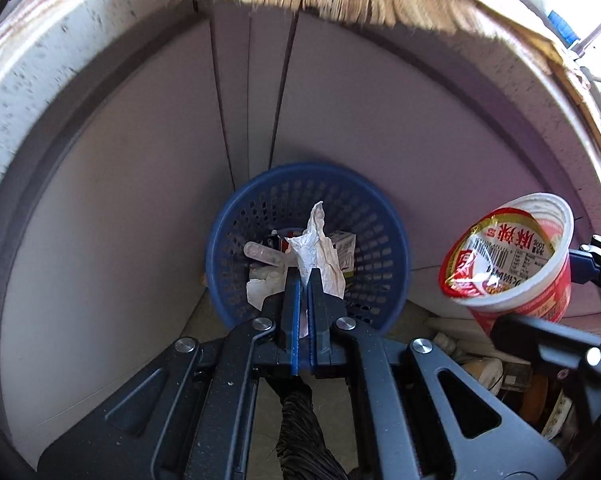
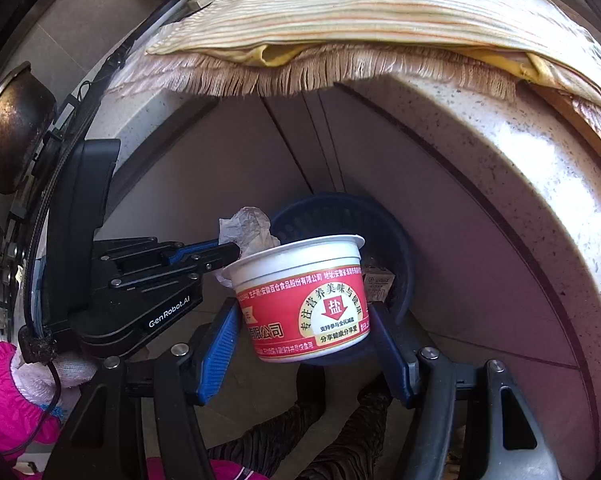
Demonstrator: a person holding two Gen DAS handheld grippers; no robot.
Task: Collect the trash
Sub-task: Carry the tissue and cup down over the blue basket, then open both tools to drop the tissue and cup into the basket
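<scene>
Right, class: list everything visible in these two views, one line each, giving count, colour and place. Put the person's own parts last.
Basket: one, blue, on floor by cabinet.
Crumpled paper: one, white, in left tongs above basket.
Food tub: one, red and white, in right tongs.
Trash in basket: several pieces, mixed colours.
Cabinet: one, grey, behind basket.
Fringed cloth: one, beige, hanging over counter edge.
Pot: one, dark, far left.
Left tongs: black and blue, shut on paper.
Right tongs: black and blue, gripping tub.
Sleeve: pink, lower left.

black hand-held gripper [image 2: 300,320], pink sleeve [image 2: 4,400]

basket [image 1: 380,216] on floor before cabinet [image 1: 140,200]; trash [image 1: 342,250] inside.
</scene>
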